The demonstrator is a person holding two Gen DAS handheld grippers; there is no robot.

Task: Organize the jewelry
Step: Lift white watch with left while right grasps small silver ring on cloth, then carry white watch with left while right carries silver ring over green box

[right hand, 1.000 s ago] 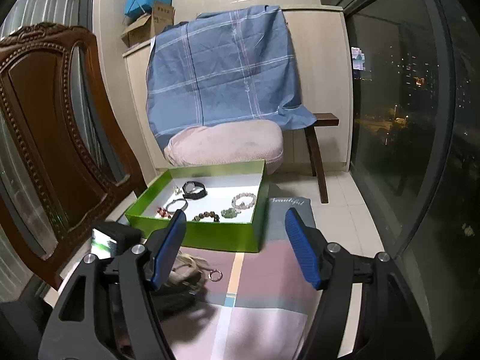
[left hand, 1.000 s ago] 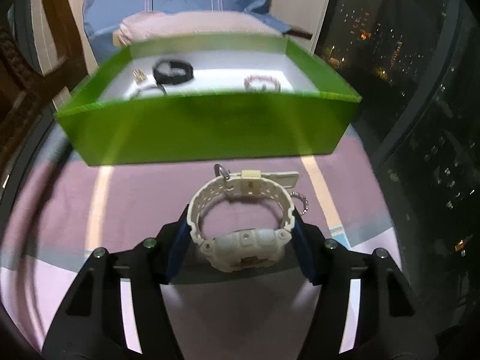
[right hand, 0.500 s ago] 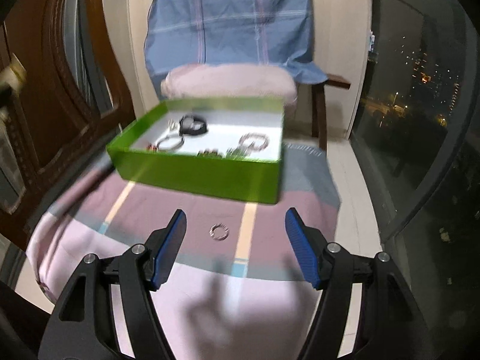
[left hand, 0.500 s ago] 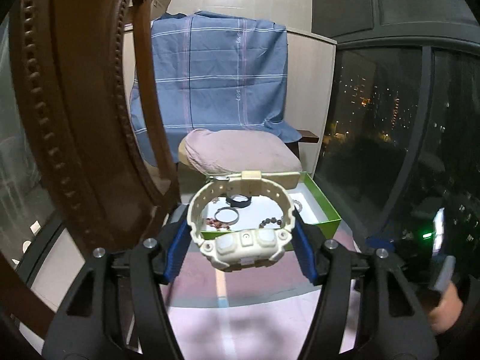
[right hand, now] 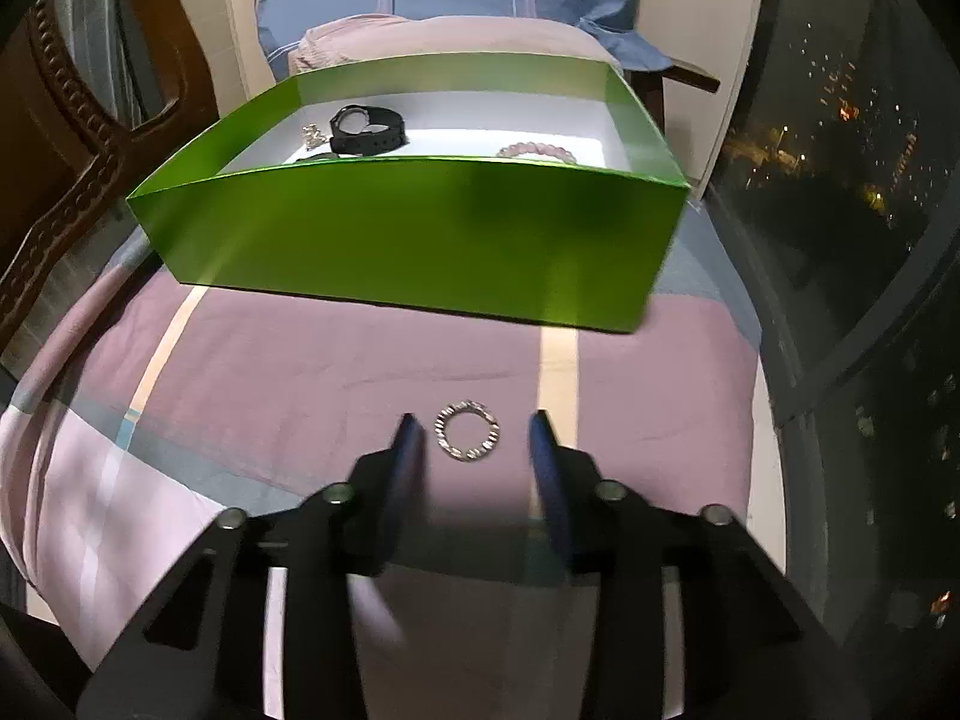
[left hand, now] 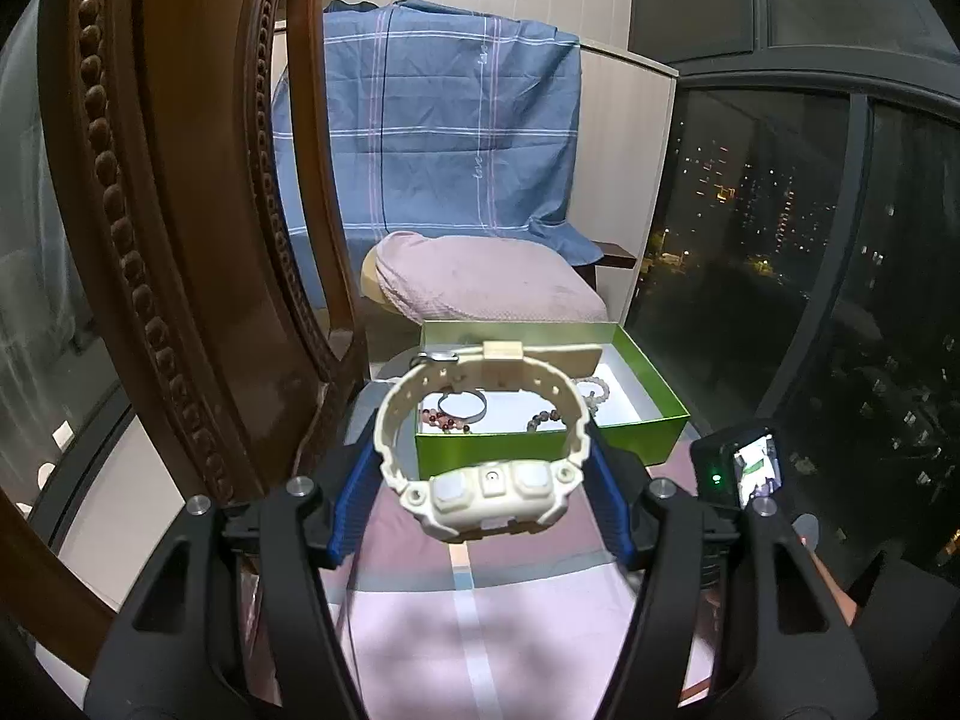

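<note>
My left gripper point(left hand: 483, 450) is shut on a cream watch point(left hand: 486, 486) and holds it in the air above the pink cloth, short of the green box point(left hand: 648, 384). The box holds bracelets and a silver bangle point(left hand: 461, 406). In the right wrist view my right gripper point(right hand: 474, 429) is open and low over the cloth, its fingertips on either side of a silver ring point(right hand: 467, 437). The green box point(right hand: 420, 228) stands just beyond, with a black watch point(right hand: 366, 129) and a pink bead bracelet point(right hand: 536, 151) inside.
A carved wooden chair back point(left hand: 156, 240) rises close on the left. A pink cushion point(left hand: 486, 285) and blue plaid cloth point(left hand: 432, 132) sit behind the box. Dark windows point(left hand: 810, 240) run along the right. The right gripper's camera screen point(left hand: 744, 468) shows at the right.
The left gripper lifted the cream watch off the cloth and holds it raised. The right gripper came down towards the cloth and now straddles the silver ring, its fingers closer together.
</note>
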